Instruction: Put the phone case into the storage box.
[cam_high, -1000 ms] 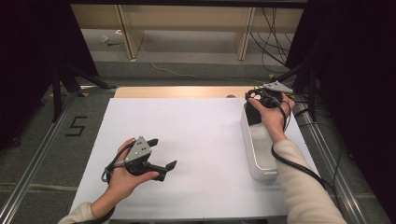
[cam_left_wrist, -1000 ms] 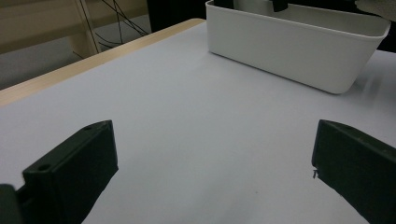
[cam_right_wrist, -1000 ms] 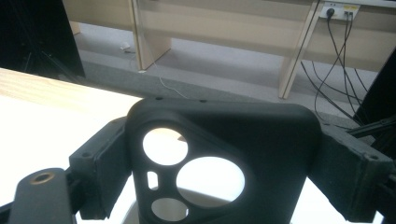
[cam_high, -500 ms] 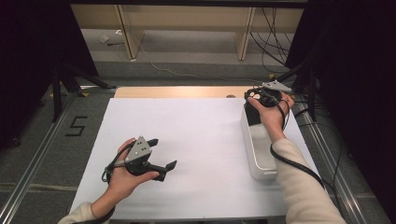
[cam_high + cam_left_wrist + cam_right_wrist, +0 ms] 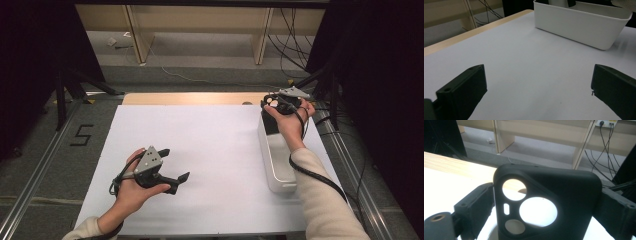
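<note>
Our right gripper (image 5: pixel 544 210) held a black phone case (image 5: pixel 546 205) between its jaws, which had just been opening; its own view showed the case's round camera cutouts, a mere dark shape from above. It hung over the far end of the white bin (image 5: pixel 278 160), whose contents we could not make out. Our left gripper (image 5: pixel 172 167) rested on the white table (image 5: pixel 210 150), jaws wide apart around nothing.

A white-covered table (image 5: pixel 220 150) bears a white bin (image 5: pixel 278 165) near its right edge.
</note>
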`<state>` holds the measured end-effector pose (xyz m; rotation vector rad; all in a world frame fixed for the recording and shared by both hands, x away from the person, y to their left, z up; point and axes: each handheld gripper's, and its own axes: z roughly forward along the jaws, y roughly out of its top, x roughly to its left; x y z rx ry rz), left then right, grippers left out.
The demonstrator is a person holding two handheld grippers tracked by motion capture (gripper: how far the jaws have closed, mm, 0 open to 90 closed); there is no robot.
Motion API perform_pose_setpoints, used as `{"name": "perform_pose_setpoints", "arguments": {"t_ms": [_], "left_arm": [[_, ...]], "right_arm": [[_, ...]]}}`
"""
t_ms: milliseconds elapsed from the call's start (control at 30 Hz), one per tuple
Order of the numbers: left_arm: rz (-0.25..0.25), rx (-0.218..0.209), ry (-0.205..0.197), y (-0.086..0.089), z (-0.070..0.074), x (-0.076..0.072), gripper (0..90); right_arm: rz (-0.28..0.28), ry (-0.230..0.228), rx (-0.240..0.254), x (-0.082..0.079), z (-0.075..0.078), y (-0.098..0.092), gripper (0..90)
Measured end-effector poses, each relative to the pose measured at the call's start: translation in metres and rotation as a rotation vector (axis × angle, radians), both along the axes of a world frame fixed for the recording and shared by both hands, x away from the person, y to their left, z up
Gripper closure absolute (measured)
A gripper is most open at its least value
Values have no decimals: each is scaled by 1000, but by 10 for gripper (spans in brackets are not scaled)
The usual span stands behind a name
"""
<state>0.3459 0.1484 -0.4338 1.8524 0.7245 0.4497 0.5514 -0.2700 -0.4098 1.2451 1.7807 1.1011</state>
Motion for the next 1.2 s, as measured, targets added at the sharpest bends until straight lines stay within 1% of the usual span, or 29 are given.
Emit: {"name": "perform_pose_setpoints", "arguments": {"t_ms": [100, 200, 433, 600, 900, 1200], "left_arm": [[1, -4, 4, 0, 0, 0, 0], [-1, 0, 0, 0, 0, 0, 0], [-1, 0, 0, 0, 0, 0, 0], [-1, 0, 0, 0, 0, 0, 0], [2, -1, 0, 0, 0, 0, 0], [3, -2, -2, 0, 1, 0, 0]], "right_arm": [[5, 2, 0, 0, 0, 0, 85], [6, 7, -3, 0, -1, 1, 66], [6, 3, -3, 1, -1, 0, 18], [3, -5, 4, 1, -1, 0, 6], [-4, -22, 16, -2, 6, -1, 4], [-14, -27, 25, -9, 16, -1, 5]]}}
